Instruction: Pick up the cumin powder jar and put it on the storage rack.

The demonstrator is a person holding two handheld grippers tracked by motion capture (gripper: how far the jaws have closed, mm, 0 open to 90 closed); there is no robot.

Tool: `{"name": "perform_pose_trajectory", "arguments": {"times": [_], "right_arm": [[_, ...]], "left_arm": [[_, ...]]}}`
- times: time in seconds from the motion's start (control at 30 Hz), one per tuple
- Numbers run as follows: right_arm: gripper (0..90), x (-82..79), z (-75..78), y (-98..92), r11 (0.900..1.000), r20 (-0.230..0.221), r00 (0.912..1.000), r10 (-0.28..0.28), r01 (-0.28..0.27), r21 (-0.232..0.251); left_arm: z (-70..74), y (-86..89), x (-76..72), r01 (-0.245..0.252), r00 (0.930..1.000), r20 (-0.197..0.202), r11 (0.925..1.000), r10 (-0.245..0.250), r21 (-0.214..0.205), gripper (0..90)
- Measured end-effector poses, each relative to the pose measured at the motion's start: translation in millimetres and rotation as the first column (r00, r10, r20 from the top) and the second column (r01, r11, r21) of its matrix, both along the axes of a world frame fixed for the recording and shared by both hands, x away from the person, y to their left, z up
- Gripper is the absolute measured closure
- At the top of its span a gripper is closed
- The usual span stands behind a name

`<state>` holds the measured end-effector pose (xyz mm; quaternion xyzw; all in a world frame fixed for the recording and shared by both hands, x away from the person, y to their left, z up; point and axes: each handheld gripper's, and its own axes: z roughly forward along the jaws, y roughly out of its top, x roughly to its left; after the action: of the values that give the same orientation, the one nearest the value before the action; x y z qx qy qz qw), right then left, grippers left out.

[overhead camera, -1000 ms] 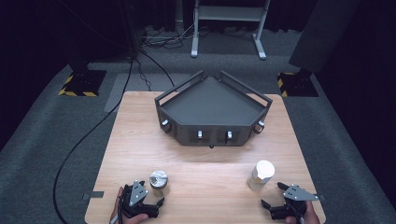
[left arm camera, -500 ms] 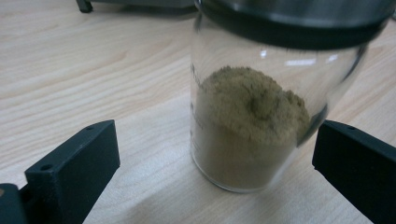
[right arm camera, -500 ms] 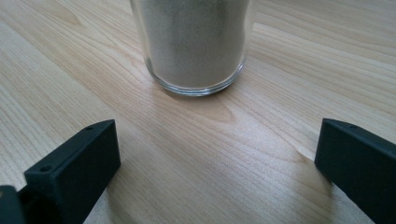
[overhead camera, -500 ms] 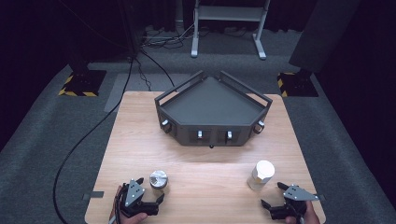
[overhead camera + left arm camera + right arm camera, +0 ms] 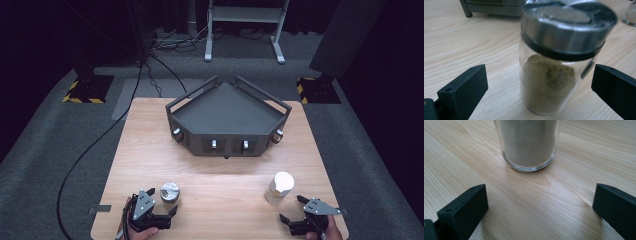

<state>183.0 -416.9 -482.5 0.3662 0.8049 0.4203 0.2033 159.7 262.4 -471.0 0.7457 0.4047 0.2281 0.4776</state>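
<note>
Wooden table (image 5: 220,185), dark tray (image 5: 227,112) at far side. Brown spice jar (image 5: 169,192) upright near front-left, between the spread jaws of left gripper (image 5: 160,216), untouched. White jar (image 5: 280,187) front-right; right gripper (image 5: 295,225) released just short, lined up.

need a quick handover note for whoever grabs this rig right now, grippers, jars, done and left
Left gripper: open, fingers either side of the metal-lidded spice jar, not touching it.
Right gripper: open, just short of the white-lidded jar, which stands ahead of its fingers.
Both jars stand upright on the wooden table, near its front edge. The dark tray at the back holds nothing.
Done: both grippers lined up on their jars.
Left: close on each jar and lift; probably they go to the tray.
</note>
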Motion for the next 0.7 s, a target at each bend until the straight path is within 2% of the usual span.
{"name": "perform_pose_trajectory", "arguments": {"times": [0.4, 0.7], "right_arm": [[0.0, -0.1, 0.1, 0.0, 1.0000, 0.000, 1.0000, 0.000, 0.000, 0.000], [0.0, -0.1, 0.1, 0.0, 1.0000, 0.000, 1.0000, 0.000, 0.000, 0.000]], "left_arm": [[10.3, -1.9, 13.8, 0.041, 0.9991, 0.007, 0.9992, -0.041, -0.006, 0.6], [9.4, -0.5, 22.5, 0.051, 0.9984, -0.024, 0.9975, -0.052, -0.049, 4.1]]}}
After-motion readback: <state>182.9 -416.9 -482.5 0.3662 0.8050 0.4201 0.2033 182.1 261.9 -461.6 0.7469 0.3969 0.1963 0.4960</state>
